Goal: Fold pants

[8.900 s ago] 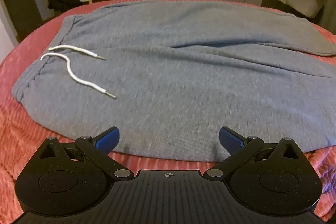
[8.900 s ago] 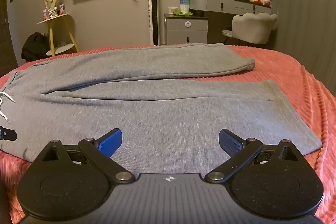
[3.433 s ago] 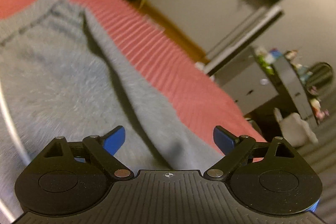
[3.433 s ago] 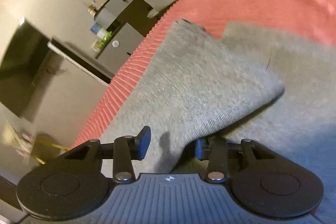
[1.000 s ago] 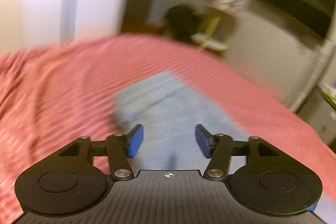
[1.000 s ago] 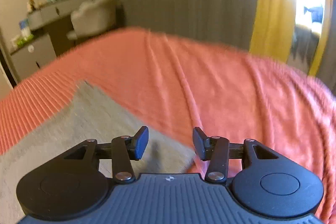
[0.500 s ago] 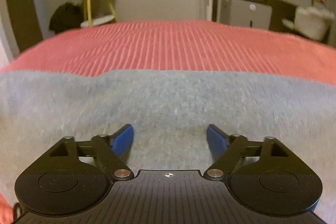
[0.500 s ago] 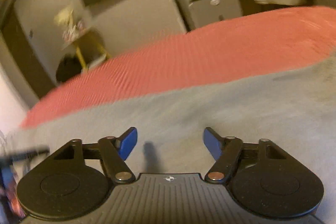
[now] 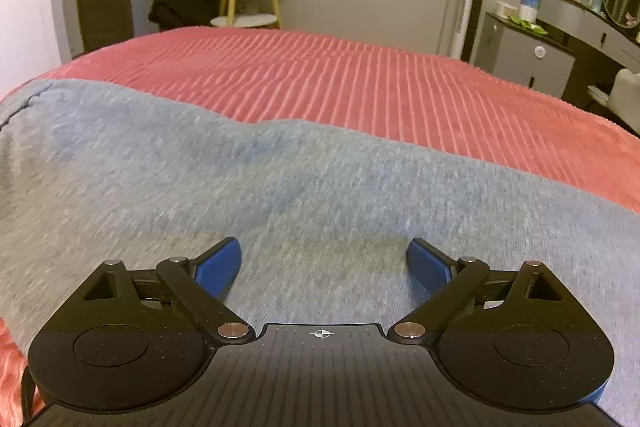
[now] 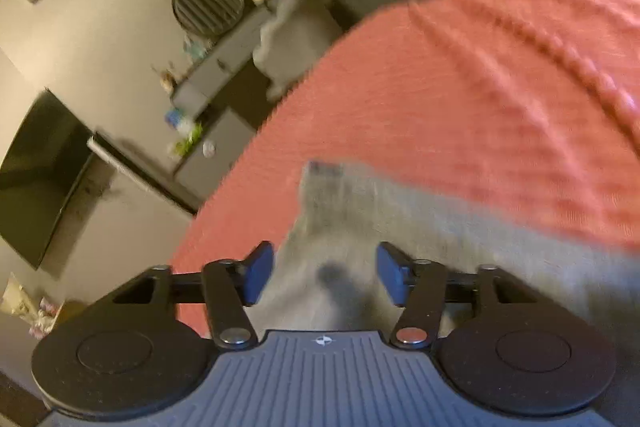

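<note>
Grey pants spread flat on red bed. Left gripper hovering, jaws wide apart, empty. Right gripper jaws parted astride blurred hem; best to pinch both layers squarely before lifting.

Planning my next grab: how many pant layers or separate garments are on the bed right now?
1 garment: grey pants lying across the near side of the bed, under both grippers. Layers can't be counted; lower folds may be hidden.
</note>
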Demonstrator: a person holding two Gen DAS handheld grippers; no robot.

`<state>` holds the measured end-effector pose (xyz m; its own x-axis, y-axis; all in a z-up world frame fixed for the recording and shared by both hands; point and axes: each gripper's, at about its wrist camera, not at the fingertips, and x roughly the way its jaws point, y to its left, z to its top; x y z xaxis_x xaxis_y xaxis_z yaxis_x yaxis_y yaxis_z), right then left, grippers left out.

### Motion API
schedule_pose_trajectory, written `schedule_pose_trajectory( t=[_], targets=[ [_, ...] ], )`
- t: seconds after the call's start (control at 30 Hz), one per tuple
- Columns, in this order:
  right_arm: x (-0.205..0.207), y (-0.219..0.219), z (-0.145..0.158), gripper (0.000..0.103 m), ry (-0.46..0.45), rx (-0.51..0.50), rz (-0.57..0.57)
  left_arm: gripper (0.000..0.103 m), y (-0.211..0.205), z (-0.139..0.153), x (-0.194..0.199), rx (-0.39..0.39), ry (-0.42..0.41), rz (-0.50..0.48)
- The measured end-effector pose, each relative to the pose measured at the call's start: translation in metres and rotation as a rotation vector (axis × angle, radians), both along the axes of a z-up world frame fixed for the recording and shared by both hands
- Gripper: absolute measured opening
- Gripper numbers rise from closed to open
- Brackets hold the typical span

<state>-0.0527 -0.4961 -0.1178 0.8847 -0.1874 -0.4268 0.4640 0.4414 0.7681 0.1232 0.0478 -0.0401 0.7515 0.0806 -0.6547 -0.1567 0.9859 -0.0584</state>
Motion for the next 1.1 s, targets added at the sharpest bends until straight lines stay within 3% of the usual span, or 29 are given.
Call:
schedule_pose_trajectory(
  t=[0.03, 0.1, 0.23, 0.37, 0.47, 0.57, 0.73, 0.83, 0.97, 1.1],
  targets=[
    [-0.001, 0.003, -0.004, 0.075, -0.036, 0.102, 0.082, 0.096, -0.001, 0.002, -0.002, -0.009, 0.011, -0.004],
    [-0.006, 0.012, -0.006, 0.075, -0.068, 0.206, 0.164, 0.095, -0.006, 0.009, -0.011, -0.037, 0.019, -0.055],
    [-0.023, 0.016, -0.004, 0.074, -0.023, 0.21, 0.231, 0.095, -0.017, 0.016, -0.028, -0.077, 0.036, -0.12],
    [-0.076, 0.01, -0.004, 0.064, -0.003, 0.254, 0.049, 0.095, -0.021, 0.018, -0.045, -0.177, 0.073, -0.146],
    [-0.123, 0.004, -0.002, 0.062, 0.093, 0.177, -0.141, 0.095, -0.027, 0.019, -0.057, -0.184, 0.083, -0.185],
    [-0.157, -0.004, -0.007, 0.059, 0.047, 0.264, -0.183, 0.095, -0.032, 0.021, -0.066, -0.166, 0.084, -0.215],
    [-0.159, -0.002, -0.015, 0.059, 0.11, 0.302, -0.139, 0.095, -0.035, 0.021, -0.076, -0.18, 0.121, -0.206],
    [-0.154, -0.005, -0.013, 0.05, 0.098, 0.311, -0.142, 0.095, -0.031, 0.022, -0.081, -0.197, 0.124, -0.191],
    [-0.141, -0.006, -0.014, 0.015, 0.109, 0.294, -0.132, 0.095, -0.022, 0.023, -0.086, -0.225, 0.121, -0.166],
    [-0.127, 0.006, 0.008, 0.015, 0.044, 0.155, -0.089, 0.095, -0.018, 0.02, -0.084, -0.239, 0.127, -0.15]
  ],
)
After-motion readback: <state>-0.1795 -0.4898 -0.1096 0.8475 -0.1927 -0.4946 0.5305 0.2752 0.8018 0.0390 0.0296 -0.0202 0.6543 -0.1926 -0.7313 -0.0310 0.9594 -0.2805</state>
